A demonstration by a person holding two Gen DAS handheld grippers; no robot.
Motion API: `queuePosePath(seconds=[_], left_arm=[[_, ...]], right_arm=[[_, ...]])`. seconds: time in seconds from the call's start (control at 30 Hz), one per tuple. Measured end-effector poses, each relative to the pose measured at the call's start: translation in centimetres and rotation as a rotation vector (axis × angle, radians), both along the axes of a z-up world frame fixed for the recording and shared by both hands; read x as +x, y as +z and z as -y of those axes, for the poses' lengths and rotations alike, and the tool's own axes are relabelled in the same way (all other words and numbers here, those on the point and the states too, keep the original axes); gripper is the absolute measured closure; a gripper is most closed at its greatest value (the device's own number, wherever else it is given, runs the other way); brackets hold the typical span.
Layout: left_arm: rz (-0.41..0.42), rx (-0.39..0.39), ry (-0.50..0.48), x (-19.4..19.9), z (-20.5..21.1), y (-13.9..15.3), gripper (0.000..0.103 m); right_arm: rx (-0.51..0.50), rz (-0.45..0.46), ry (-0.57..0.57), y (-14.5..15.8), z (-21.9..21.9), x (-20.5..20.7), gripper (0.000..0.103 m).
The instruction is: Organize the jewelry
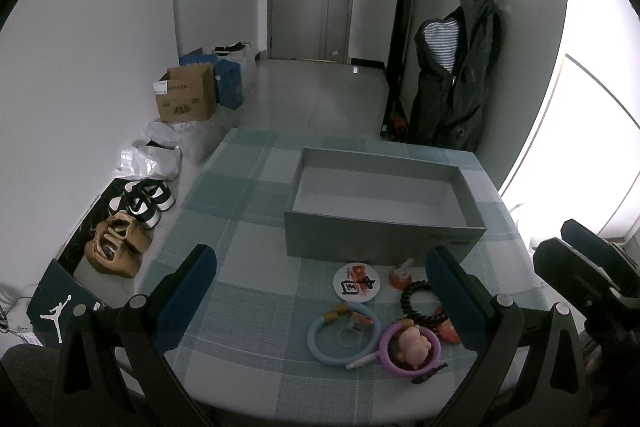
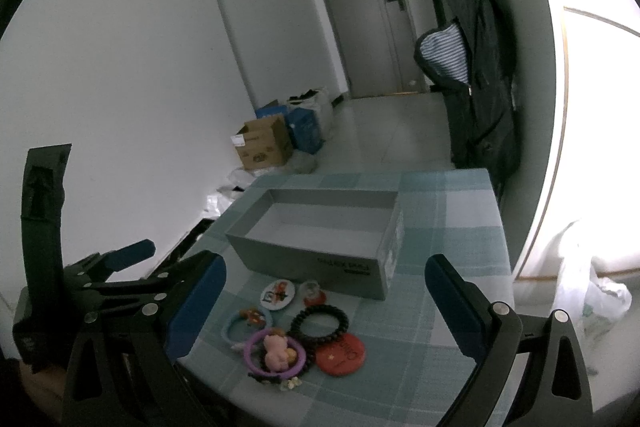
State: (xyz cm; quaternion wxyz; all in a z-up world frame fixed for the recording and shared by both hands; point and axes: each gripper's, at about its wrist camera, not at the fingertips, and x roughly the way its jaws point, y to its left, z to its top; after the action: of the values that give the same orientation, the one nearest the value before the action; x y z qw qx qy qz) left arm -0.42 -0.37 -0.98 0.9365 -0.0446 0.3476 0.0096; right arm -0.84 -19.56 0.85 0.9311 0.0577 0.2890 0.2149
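Both tools hang wide apart and hold nothing — the left tool [image 1: 320,291] and right tool [image 2: 324,303] above the counter's [image 1: 248,211] near edge, where the jewelry lies clustered: purple ring [image 1: 409,349], blue ring [image 1: 343,335], black bracelet [image 2: 319,323], red disc [image 2: 340,353] — just before the empty grey box [image 1: 384,203].

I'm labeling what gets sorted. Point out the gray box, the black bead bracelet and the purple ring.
gray box [image 2: 320,269], right wrist view, front wall
black bead bracelet [image 2: 301,321], right wrist view, left side of loop
purple ring [image 1: 385,341], left wrist view, left edge
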Motion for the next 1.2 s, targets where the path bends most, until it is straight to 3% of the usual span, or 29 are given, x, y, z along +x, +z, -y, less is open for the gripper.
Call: queuePosePath(seconds=[0.67,0.83,0.9,1.07,1.2], left_arm=[[-0.040,-0.034,-0.022,1.1,-0.6,-0.2,0.001],[-0.098,-0.039,-0.026,1.8,-1.3,-0.9,0.001],[-0.130,-0.030,-0.015,2.1,-1.8,-1.4,0.001],[-0.153,-0.031,0.015,2.4,-3.5,-1.8,0.001],[-0.167,-0.048,0.029,2.7,-4.6,-2.1,0.001]], right_arm=[[0.037,-0.081,0.031,-1.0,-0.2,1.3,0.003],[0.037,-0.121,0.060,-1.6,-0.8,2.1,0.003],[0.043,-0.154,0.077,-2.1,-1.1,2.6,0.005],[0.037,-0.248,0.112,-4.0,-2.1,4.2,0.024],[0.035,-0.293,0.131,-5.2,-2.8,5.3,0.029]])
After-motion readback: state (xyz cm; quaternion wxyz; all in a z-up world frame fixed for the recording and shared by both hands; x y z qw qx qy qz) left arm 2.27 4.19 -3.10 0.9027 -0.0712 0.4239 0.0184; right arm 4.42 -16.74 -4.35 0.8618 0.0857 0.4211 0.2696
